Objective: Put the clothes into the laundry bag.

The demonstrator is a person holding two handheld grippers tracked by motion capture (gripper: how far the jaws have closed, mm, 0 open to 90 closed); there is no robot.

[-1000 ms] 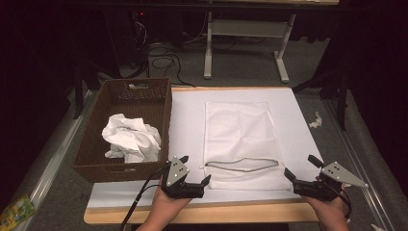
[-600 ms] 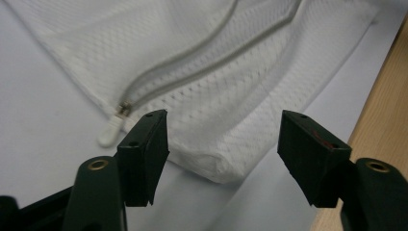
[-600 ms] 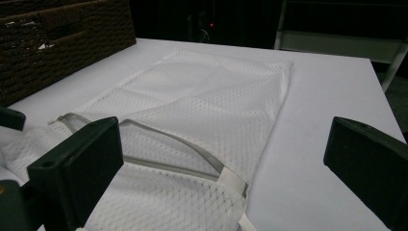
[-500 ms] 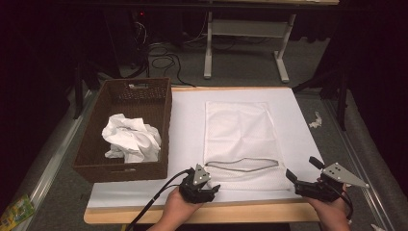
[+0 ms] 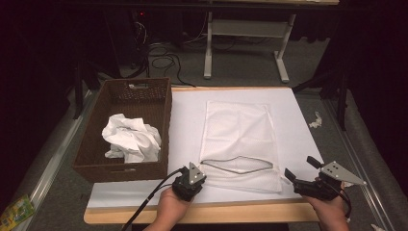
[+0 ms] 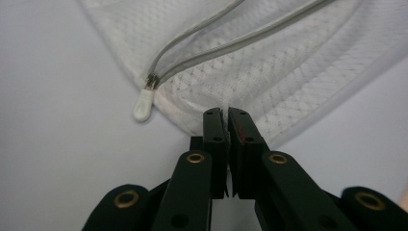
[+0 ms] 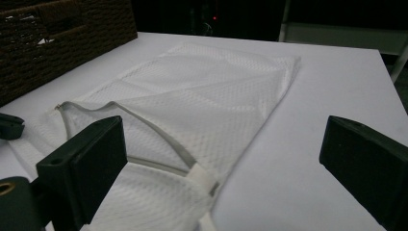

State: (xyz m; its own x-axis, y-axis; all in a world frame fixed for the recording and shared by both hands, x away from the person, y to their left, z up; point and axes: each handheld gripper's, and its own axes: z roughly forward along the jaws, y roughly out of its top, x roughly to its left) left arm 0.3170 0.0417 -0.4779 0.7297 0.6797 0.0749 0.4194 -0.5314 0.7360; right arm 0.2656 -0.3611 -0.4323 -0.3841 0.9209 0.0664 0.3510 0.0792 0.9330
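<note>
A white mesh laundry bag lies flat on the white-covered table, its grey zipper gaping open near the front edge. My left gripper sits at the bag's near left corner. In the left gripper view its jaws have just been closing and now pinch the mesh bag's hem, shut just right of the white zipper pull. My right gripper stands open beside the near right corner, the bag lying ahead and left of its spread jaws.
A brown wicker basket stands at the table's left with a crumpled white cloth inside; its wall shows in the right gripper view. A table frame and cables sit on the floor behind. The front wooden edge runs under both hands.
My left gripper slid right to the bag's near left corner, dropped lower, and its jaws went from wide open to shut on the hem. The right gripper stayed put.
</note>
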